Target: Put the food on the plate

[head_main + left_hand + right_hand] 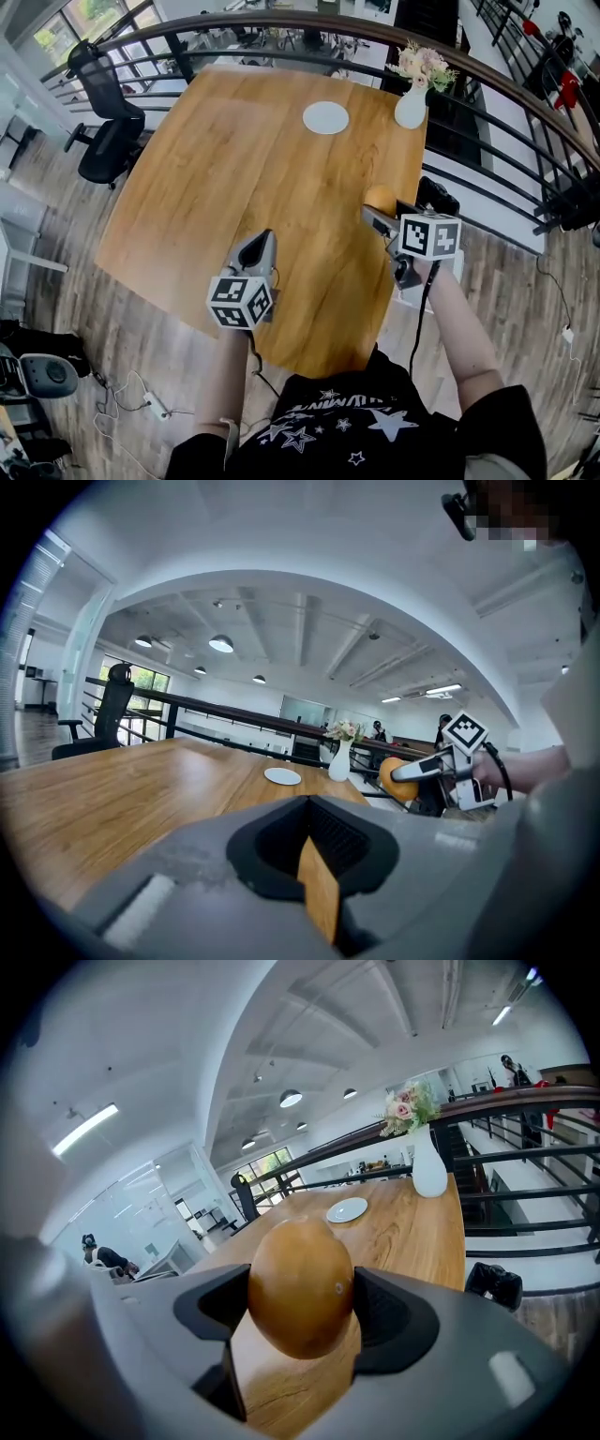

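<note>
- Left gripper (pixel 263 242) is nearest, low over the near part of the table (pixel 216 187). Its jaws are pressed together, with nothing in them?
- Yes, closed and empty. I think it has no work in this step; it should only be out of the way.
- And the right gripper (pixel 384 210)?
- A little farther, near the table's right edge. Its jaws stand wide and press on both sides of the round orange-brown food (pixel 300 1286). So the food is held in the air, not on the plate (pixel 325 117).
- Where is the plate?
- Well apart from the food, on the far side of the table, white and bare. Just beside it, to the right, stands a white vase (pixel 411 107) with flowers.
- So what is the good way?
- My judgement: carry the food forward and a little left, level, because a round thing can slip. Come to the plate from the near side, away from the vase. Lower until the food touches the plate's middle, then open the jaws slowly, so it does not roll off.
</note>
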{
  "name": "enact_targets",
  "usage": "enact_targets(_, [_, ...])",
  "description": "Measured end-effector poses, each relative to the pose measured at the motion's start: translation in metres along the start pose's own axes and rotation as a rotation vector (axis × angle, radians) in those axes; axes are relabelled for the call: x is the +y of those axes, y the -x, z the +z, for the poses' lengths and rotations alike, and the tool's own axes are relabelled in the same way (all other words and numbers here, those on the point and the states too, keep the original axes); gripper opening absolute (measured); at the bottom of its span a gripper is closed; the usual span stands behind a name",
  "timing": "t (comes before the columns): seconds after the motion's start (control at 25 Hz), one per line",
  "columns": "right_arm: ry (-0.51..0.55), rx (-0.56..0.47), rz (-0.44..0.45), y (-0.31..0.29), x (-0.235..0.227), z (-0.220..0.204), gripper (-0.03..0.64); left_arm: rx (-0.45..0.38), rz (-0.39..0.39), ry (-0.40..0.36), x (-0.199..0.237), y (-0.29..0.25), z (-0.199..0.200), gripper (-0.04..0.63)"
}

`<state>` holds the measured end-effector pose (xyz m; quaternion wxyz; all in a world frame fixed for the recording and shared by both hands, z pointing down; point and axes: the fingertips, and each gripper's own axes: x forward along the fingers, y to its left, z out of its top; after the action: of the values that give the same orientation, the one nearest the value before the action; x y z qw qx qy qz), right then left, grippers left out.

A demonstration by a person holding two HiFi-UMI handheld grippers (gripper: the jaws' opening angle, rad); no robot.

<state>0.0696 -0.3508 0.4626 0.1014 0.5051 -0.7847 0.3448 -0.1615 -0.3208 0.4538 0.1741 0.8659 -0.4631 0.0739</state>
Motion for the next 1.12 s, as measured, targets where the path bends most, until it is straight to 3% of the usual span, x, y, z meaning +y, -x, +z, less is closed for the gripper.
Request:
enact_targets(0.52, [0.054,0.048,0.081,-0.100,-0.054,0.062,0.345,0.016,0.109,0.003,0.022,-0.080,0.013,0.002])
enact_targets(0.92, [0.115,0.064,0.110,-0.173,-0.077,0.091,0.345,0.057,0.135,-0.008,0.041,-0.116,0.006,0.002])
enact_targets(1.12, [0.182,0.090,0.072,-0.206,-0.091,0.102,0.345,0.063,0.148,-0.003,0.054,-0.127,0.007,0.002])
